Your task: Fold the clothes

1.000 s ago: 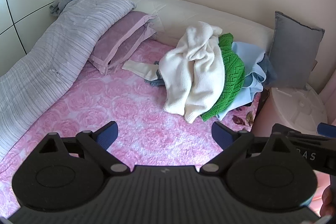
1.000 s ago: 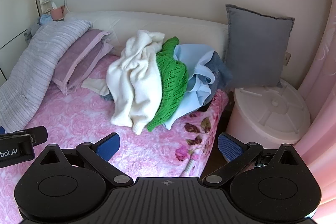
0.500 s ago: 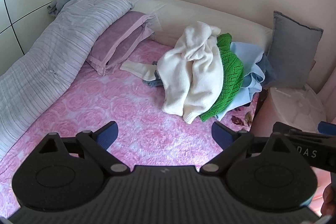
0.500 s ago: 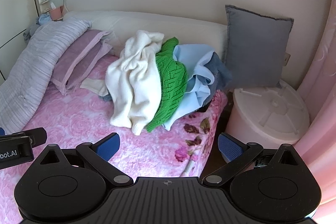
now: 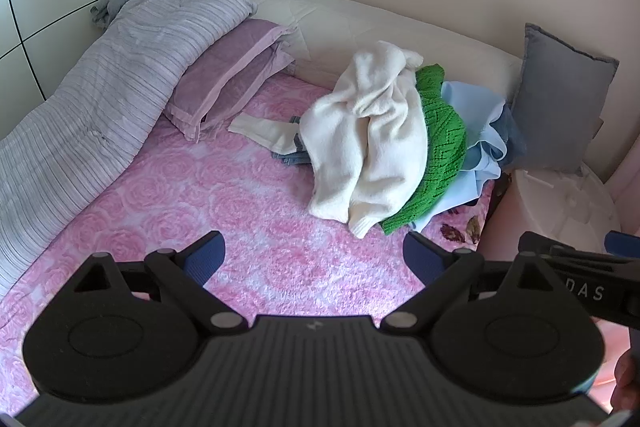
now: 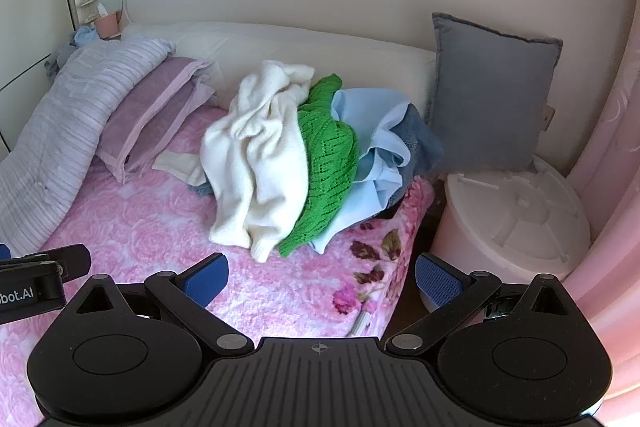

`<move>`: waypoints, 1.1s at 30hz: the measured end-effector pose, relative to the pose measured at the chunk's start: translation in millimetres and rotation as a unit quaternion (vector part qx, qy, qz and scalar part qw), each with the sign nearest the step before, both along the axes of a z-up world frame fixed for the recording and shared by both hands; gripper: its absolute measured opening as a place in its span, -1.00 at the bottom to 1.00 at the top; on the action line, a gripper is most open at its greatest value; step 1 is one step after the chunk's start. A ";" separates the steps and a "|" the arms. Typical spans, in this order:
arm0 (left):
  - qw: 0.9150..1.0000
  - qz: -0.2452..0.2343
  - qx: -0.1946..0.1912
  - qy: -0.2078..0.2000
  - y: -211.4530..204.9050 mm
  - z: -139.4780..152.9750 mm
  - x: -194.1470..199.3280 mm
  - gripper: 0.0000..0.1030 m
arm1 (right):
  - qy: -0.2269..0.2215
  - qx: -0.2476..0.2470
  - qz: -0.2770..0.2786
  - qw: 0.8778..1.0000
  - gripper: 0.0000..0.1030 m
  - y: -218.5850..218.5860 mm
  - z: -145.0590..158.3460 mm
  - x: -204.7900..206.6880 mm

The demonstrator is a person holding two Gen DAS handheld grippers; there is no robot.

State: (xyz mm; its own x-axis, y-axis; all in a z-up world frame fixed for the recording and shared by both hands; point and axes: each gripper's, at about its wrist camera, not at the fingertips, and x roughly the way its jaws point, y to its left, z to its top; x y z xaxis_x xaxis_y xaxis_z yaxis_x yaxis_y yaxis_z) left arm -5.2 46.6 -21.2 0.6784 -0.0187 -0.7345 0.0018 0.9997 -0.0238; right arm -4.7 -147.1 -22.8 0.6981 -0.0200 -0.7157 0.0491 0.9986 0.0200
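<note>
On the pink bed, near its right edge, the pile sat heaped and unsorted: cream sweater on top, green knit beside it, blue shirt and denim under. Nothing looked folded; judged 0 items done, whole task left. Left gripper jaws wide, empty, well short of pile. Right gripper jaws wide, empty, likewise apart. Bare bed between grippers and pile seemed fit for laying garments flat.

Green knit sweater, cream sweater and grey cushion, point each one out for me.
green knit sweater (image 6: 330, 163), right wrist view, middle of its knit panel
cream sweater (image 6: 260, 155), right wrist view, its draped front
grey cushion (image 6: 488, 95), right wrist view, centre of its face
</note>
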 end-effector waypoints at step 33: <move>1.000 0.012 -0.022 0.015 -30.2 -19.2 92.2 0.83 | 0.021 -0.012 0.037 0.999 0.99 -24.6 -17.6 93.6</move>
